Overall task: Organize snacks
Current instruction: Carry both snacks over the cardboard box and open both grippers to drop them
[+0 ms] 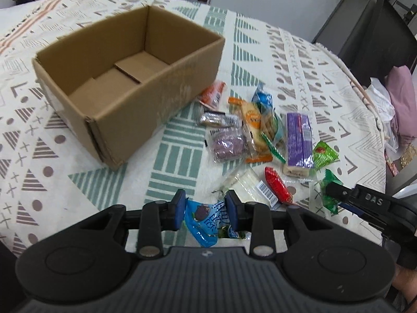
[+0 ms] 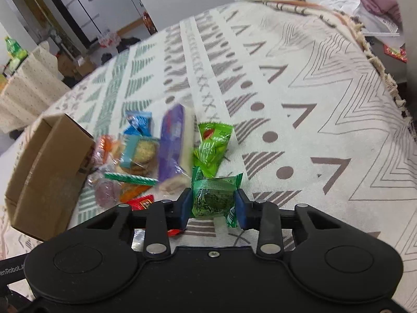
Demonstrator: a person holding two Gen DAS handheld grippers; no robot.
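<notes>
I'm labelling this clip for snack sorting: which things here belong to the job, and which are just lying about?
Job:
cardboard box, nothing in it
blue snack packet in the left gripper
green snack packet in the right gripper
snack pile on the cloth

Lying about:
patterned tablecloth
pink fabric
white plastic bag

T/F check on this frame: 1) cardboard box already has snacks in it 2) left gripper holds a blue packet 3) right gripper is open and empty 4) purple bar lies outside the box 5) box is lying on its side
1) The brown cardboard box holds snacks. False: its inside shows only bare flaps.
2) The left gripper is shut on a blue foil snack packet. True.
3) The right gripper is open and empty. False: it is shut on a green wrapped snack.
4) The long purple wrapped bar lies on the patterned cloth, outside the box. True.
5) The box lies on its side. False: it stands upright, opening upward.
</notes>
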